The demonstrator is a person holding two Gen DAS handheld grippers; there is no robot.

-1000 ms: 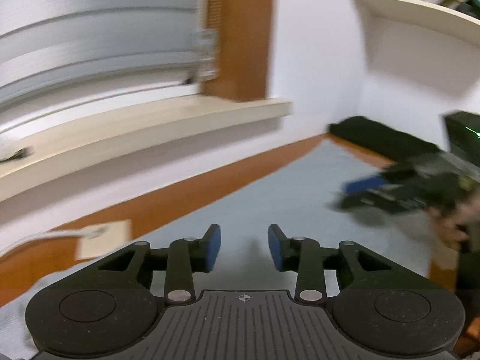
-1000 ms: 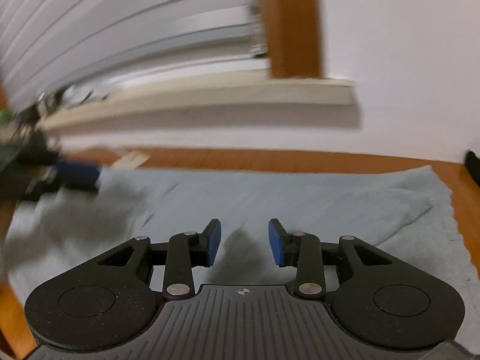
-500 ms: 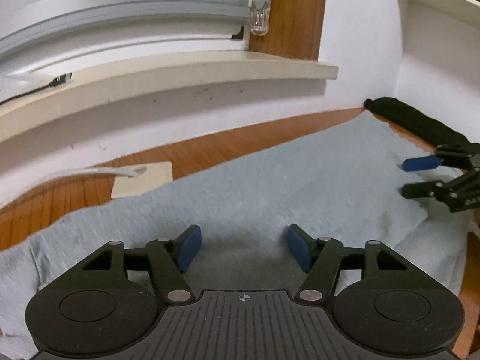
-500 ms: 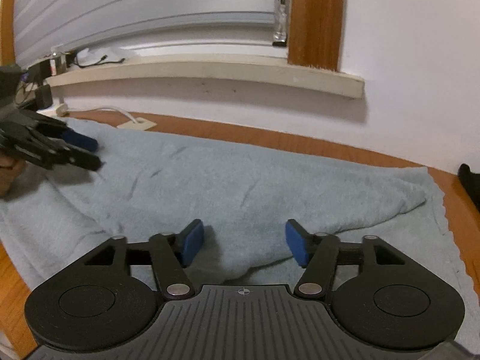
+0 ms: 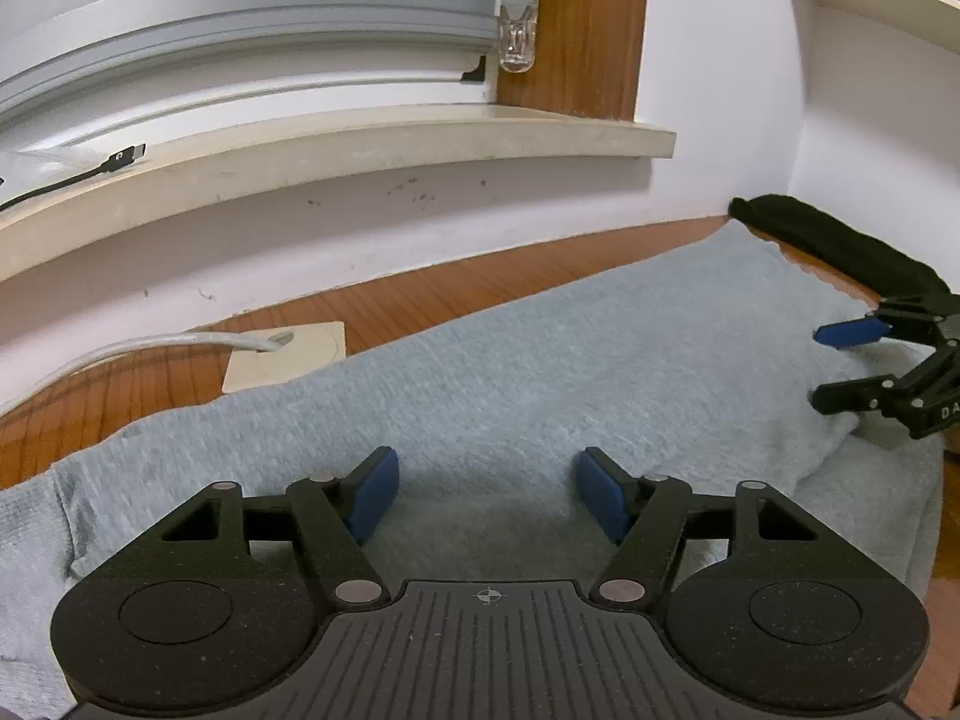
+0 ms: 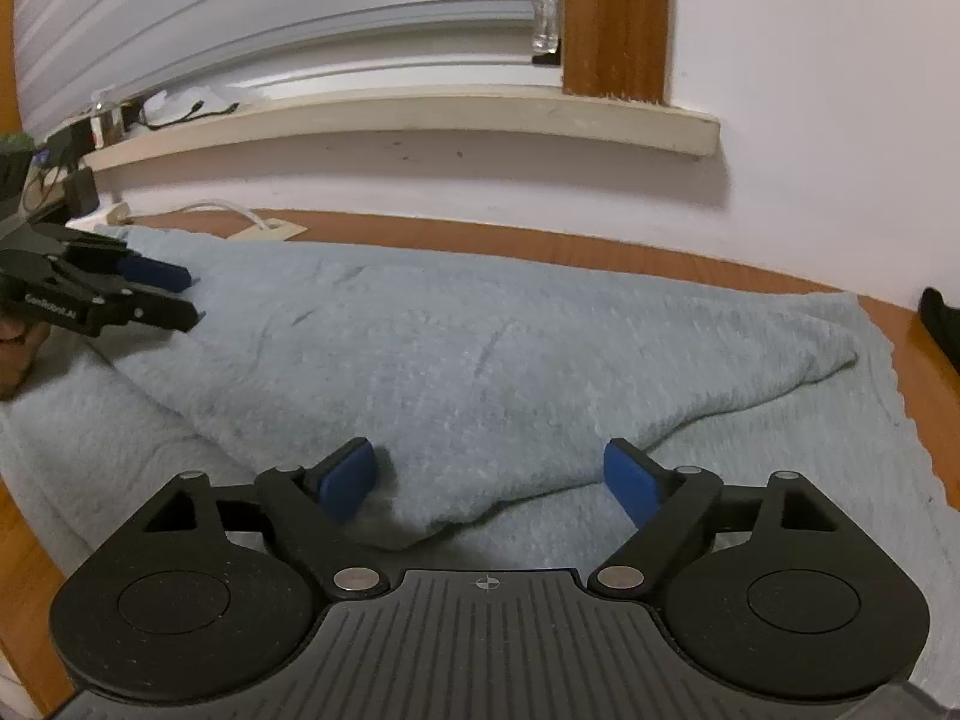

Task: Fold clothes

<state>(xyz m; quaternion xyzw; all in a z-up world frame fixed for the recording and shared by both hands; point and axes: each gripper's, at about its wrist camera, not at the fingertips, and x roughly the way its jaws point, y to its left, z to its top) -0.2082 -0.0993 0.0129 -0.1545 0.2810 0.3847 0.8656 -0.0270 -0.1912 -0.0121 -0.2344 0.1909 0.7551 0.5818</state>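
A light blue-grey garment (image 5: 540,372) lies spread over the wooden table (image 5: 480,282), with a folded layer (image 6: 480,348) on top whose edge runs toward the near side. My left gripper (image 5: 487,492) hovers low over the cloth, its jaws opening, blue pads wide apart and pressing on nothing. My right gripper (image 6: 489,483) is also opening, with the fold's edge lying below and between its pads, not pinched. Each gripper shows in the other's view: the right gripper (image 5: 840,366) at the right edge, the left gripper (image 6: 180,297) at the left edge, both with jaws apart.
A white wall and a cream windowsill (image 5: 360,144) with blinds run behind the table. A white cable plate (image 5: 285,354) lies on the wood beyond the cloth. A black cloth item (image 5: 840,246) lies at the far right corner. A person's hand (image 6: 12,354) holds the left gripper.
Both grippers' jaws have spread from narrow to wide. Both have sunk a little toward the cloth, and the blurred views have settled.
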